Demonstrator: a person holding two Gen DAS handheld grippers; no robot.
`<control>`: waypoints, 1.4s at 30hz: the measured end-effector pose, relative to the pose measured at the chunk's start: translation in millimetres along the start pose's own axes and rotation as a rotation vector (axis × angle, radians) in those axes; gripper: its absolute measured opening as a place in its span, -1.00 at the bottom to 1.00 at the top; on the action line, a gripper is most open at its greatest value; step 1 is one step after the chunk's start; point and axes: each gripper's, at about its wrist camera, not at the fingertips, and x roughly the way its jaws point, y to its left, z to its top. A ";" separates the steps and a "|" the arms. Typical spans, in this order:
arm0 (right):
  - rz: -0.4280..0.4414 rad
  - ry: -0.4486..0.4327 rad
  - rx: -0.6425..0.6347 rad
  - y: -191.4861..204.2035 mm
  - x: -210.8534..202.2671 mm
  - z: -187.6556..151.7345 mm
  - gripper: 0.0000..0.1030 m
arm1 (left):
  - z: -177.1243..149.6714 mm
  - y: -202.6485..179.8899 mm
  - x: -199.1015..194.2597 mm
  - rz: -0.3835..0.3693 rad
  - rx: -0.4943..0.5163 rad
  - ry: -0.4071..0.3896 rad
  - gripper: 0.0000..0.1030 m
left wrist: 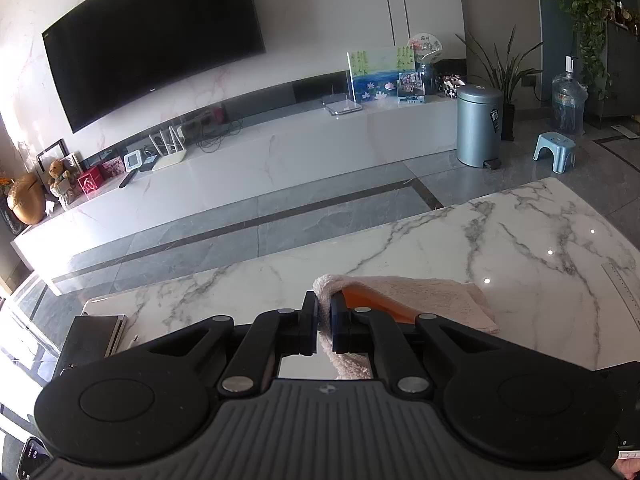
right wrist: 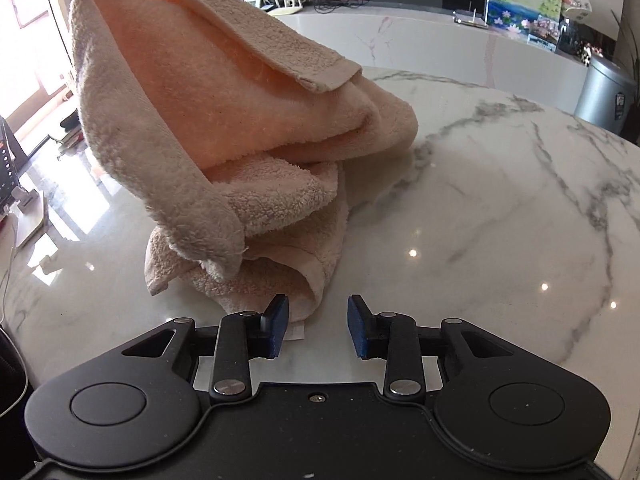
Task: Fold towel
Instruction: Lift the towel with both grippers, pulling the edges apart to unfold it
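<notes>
A pale peach terry towel (right wrist: pixel 224 120) hangs from its upper left corner and piles in loose folds on the white marble table (right wrist: pixel 480 200). In the left wrist view my left gripper (left wrist: pixel 325 322) is shut on a bunched edge of the towel (left wrist: pixel 420 300), which trails away over the table to the right. My right gripper (right wrist: pixel 318 328) stands low over the table with its blue pads apart and nothing between them. The towel's lowest fold lies just beyond its left fingertip (right wrist: pixel 279 320). A white label (right wrist: pixel 296 332) shows beside that pad.
Beyond the table's far edge are grey floor tiles (left wrist: pixel 280 216), a long white TV bench (left wrist: pixel 240 168) under a wall-mounted screen (left wrist: pixel 152 40), a blue pedal bin (left wrist: pixel 479 126) and a small stool (left wrist: pixel 554 152). A dark box (left wrist: pixel 94 340) sits at the table's left end.
</notes>
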 end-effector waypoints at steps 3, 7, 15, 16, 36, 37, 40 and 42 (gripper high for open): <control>0.007 0.000 0.009 -3.0 9.2 3.5 -0.59 | 0.8 5.6 8.0 0.004 -0.006 0.010 -0.90; 0.022 -0.001 0.012 -3.1 11.0 9.1 -0.92 | 0.9 13.8 15.9 0.009 -0.019 0.020 -0.90; -0.018 0.025 -0.035 -9.1 -10.7 18.4 -0.95 | 0.4 34.7 17.4 0.067 -0.032 0.022 -0.90; -0.028 0.026 -0.039 -11.5 -14.5 19.5 -0.95 | 0.1 38.3 16.3 0.076 -0.038 0.021 -0.90; -0.359 -0.092 -0.057 -100.0 -105.4 64.1 -0.96 | -13.8 72.8 9.7 0.161 -0.111 0.063 -0.90; -0.374 -0.113 -0.061 -103.0 -112.4 70.3 -0.96 | -14.2 74.0 9.5 0.160 -0.117 0.063 -0.90; -0.407 -0.163 -0.068 -110.1 -128.6 88.1 -0.96 | -14.7 74.7 9.4 0.157 -0.127 0.064 -0.90; -0.412 -0.163 -0.080 -112.1 -133.3 96.1 -0.96 | -15.9 74.0 8.9 0.152 -0.130 0.067 -0.90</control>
